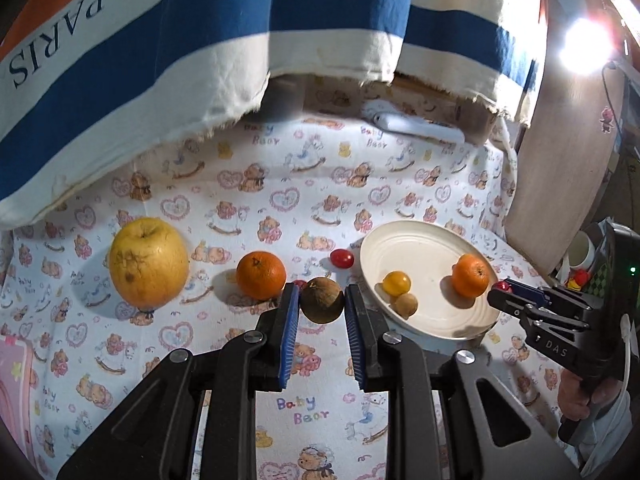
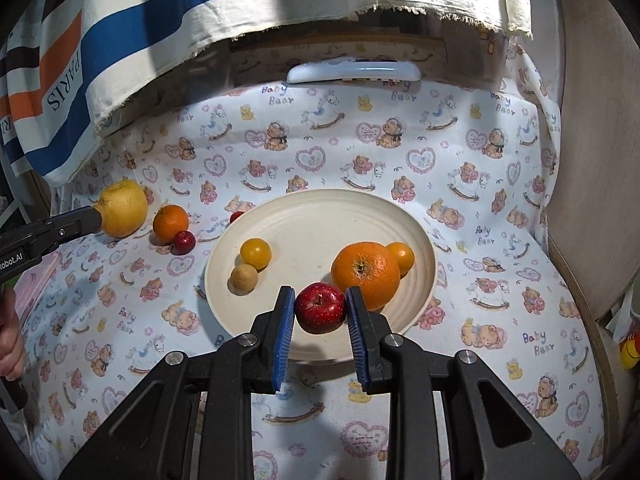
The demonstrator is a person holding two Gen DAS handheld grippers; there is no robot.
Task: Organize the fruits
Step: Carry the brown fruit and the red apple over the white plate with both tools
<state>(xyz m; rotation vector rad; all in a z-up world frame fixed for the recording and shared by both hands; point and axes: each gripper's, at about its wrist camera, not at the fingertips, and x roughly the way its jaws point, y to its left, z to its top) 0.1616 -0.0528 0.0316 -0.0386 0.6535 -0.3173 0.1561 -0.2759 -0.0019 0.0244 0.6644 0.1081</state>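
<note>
My left gripper (image 1: 322,288) is shut on a round brown fruit (image 1: 322,301), held above the bear-print cloth just left of the cream plate (image 1: 424,248). On the cloth to its left lie a big yellow apple (image 1: 149,262) and an orange (image 1: 261,275), with a small red fruit (image 1: 342,259) behind. My right gripper (image 2: 320,290) is shut on a small red apple (image 2: 321,308) over the plate's (image 2: 320,224) near rim. The plate holds an orange (image 2: 366,274), a small orange fruit (image 2: 401,257), a yellow tomato (image 2: 256,253) and a small brown fruit (image 2: 243,279).
A striped "PARIS" cloth (image 1: 200,40) hangs over the back of the surface, with a white device (image 2: 352,70) lying beneath it. A curved wooden panel (image 2: 588,160) borders the right side. Another small red fruit (image 2: 184,242) sits beside the orange on the cloth.
</note>
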